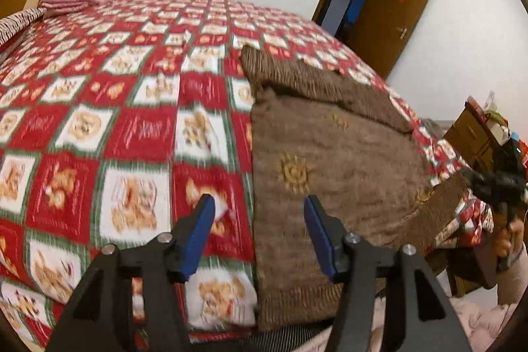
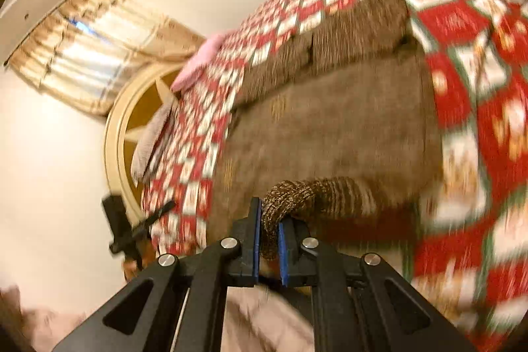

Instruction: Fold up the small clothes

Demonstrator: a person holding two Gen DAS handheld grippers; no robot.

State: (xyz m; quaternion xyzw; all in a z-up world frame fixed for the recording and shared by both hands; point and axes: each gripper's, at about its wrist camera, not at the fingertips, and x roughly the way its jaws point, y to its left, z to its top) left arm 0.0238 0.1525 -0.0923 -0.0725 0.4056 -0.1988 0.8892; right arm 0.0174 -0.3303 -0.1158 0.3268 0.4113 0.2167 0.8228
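Brown knit garment [image 1: 333, 160]: lies on the bed [image 1: 132, 121], long axis running away from me, one sleeve folded across its top. My right tongs [image 2: 270, 230] pinch a ribbed cuff [image 2: 280, 197] at its near right corner, lifted. My left tongs [image 1: 259, 220] stand spread, empty, straddling its near left edge; the left is nearer that edge.

Sporting black angular frames on left gripper [image 1: 259, 216] and right gripper [image 2: 270, 228], blue pads [image 1: 198, 236], silver screws [image 2: 230, 242].

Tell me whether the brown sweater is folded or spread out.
Partly folded: the brown sweater lies on the bed with one sleeve laid across; the right gripper pinches its cuff.
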